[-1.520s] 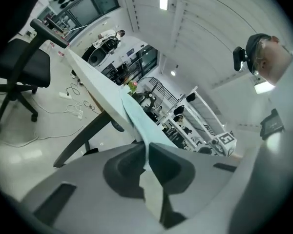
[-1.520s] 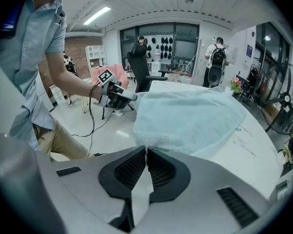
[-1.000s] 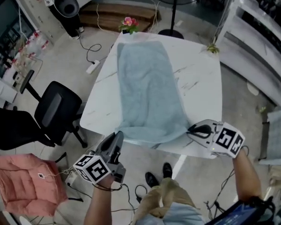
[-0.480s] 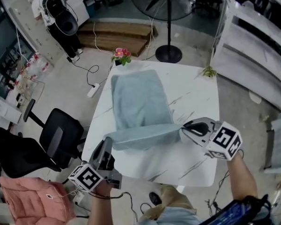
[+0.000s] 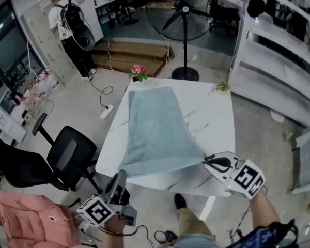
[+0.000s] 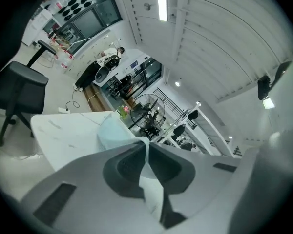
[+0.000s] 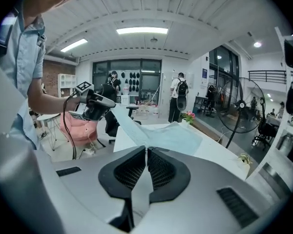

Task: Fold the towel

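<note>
Towel [image 5: 157, 133], near corners pinched tight in left gripper [image 5: 121, 174] and right gripper [image 5: 206, 163], far end on table [image 5: 214, 115]

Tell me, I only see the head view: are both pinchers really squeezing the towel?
Observer: Its own view shows the left gripper shut, with the towel pinched between its jaws.
Operator: And the right one?
Observer: The right gripper shows, in its own view, jaws shut on a thin towel edge.
Operator: Is that edge off the table?
Observer: Yes. In the right gripper view it rises from the table up to the left gripper.
</note>
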### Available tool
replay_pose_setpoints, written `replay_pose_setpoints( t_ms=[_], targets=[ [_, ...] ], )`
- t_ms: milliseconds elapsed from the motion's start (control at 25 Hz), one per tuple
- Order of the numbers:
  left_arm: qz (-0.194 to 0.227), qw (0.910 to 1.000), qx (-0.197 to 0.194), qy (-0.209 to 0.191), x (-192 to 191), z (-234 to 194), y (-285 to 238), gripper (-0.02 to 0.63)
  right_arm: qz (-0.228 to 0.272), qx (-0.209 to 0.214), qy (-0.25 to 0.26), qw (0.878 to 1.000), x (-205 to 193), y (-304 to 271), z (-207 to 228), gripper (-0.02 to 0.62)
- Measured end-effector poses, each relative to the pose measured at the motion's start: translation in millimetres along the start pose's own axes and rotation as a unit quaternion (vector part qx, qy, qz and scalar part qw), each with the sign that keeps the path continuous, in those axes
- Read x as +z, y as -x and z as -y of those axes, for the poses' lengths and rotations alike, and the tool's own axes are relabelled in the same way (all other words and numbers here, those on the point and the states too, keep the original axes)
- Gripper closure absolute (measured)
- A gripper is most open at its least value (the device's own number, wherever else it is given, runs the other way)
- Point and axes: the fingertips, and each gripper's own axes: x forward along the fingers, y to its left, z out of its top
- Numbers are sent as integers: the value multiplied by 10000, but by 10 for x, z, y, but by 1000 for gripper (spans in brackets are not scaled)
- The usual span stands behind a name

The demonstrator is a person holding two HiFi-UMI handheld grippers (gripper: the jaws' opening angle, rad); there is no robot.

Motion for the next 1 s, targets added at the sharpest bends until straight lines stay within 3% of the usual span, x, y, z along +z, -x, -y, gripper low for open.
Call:
replay_pose_setpoints(
  t_ms=[160,400,600,840,1000],
  targets=[
    [-84,9998,-36,172,-342,122,527,580,-110,-168,51,9998,-266,327,-535,566],
    [-172,9998,-26,-136,-724,289,1165,580,-150,-215,103,9996,-558,824,-1221,566],
    [-177,9996,90,204,-1082,390,1690,578,-290,-77,97,9995,-703,1216,-1739,566],
    [-248,9978,238,573,-1265,401,2025,578,-282,-12,4,9996,-683,1445,-2014,566],
    [-190,9982,115,552,-1159,463,2035,578,-228,-54,-7,9997,-577,1449,-2007,566]
  ],
)
